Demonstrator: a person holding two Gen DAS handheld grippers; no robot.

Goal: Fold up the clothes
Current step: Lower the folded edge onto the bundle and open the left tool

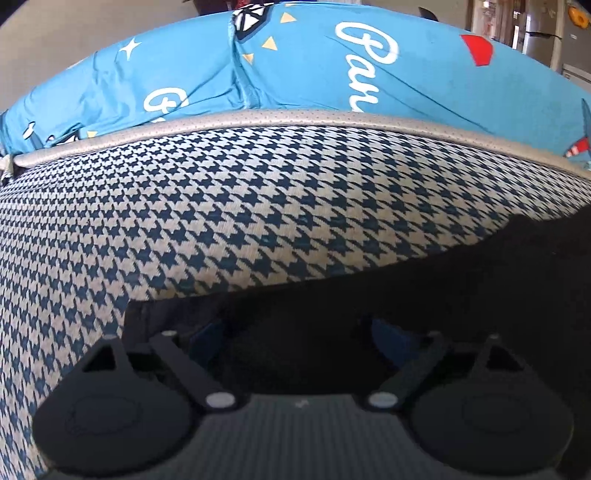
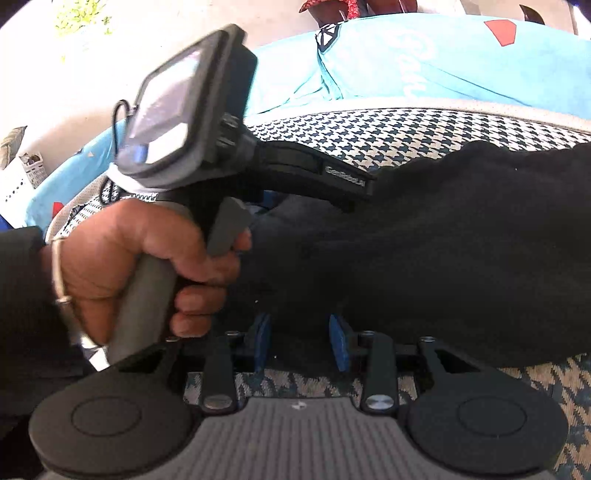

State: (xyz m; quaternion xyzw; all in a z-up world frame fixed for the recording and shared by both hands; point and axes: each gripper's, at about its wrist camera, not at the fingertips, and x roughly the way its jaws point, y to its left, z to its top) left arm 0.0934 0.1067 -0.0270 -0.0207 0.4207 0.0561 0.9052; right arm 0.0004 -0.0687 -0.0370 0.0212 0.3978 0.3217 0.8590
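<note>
A black garment (image 2: 461, 240) lies bunched on a houndstooth-patterned cushion (image 2: 388, 133). In the left wrist view the black garment (image 1: 443, 277) fills the lower right. My left gripper (image 1: 297, 339) is open wide, its blue pads (image 1: 207, 341) far apart over the cloth's edge. My right gripper (image 2: 301, 341) stands part open at the garment's near edge. Black cloth lies between its blue pads (image 2: 263, 339), which do not visibly pinch it. A hand (image 2: 129, 251) holds the left gripper's handle at the left of the right wrist view.
The houndstooth cushion (image 1: 221, 203) ends in a grey piped edge (image 1: 295, 116). Behind it lies a blue printed sheet (image 1: 295, 66) with white lettering. A white basket (image 2: 33, 170) stands on the floor at far left. A fridge (image 1: 535, 33) is at the back right.
</note>
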